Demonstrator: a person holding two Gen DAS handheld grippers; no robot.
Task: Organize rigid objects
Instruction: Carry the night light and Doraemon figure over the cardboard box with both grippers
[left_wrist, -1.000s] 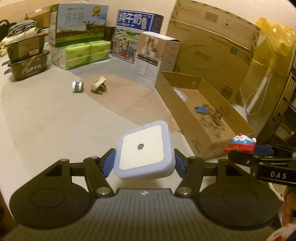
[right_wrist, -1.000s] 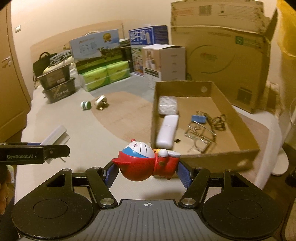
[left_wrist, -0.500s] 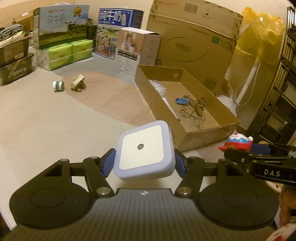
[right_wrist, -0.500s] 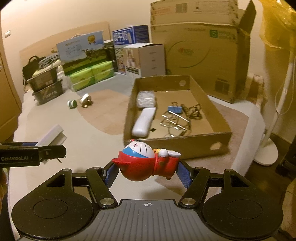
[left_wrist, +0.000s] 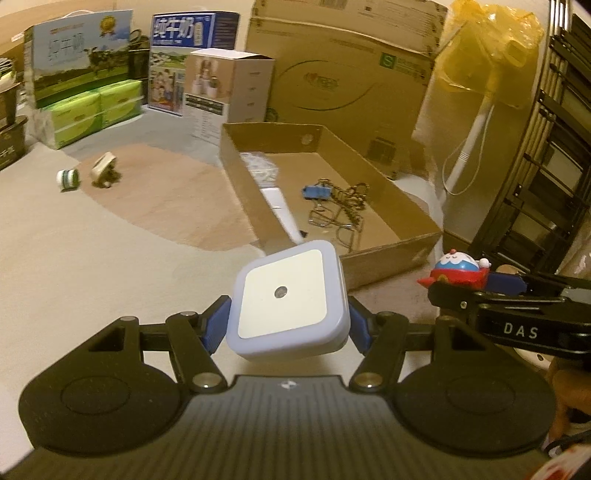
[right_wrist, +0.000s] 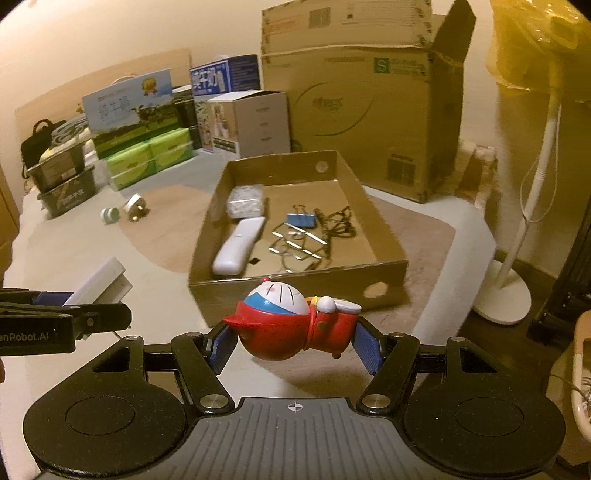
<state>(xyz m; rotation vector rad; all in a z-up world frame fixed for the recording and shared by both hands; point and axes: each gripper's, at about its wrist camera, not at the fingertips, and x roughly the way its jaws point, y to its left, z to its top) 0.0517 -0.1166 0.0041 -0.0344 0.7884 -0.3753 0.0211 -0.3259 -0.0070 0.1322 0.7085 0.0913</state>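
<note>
Blue-padded left claw (left_wrist: 288, 325) grips square night-light (left_wrist: 286, 304).

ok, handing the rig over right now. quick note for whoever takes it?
Left gripper: shut on the night light, held in the air short of the tray.
Right gripper: shut on the toy, also short of the tray.
Cardboard tray: already holds a remote, a binder clip, wire pieces and a clear packet.
Still out on the mat: a small roll and a plug.
Left to do: probably drop both held items into the tray, then fetch the roll and plug.
</note>
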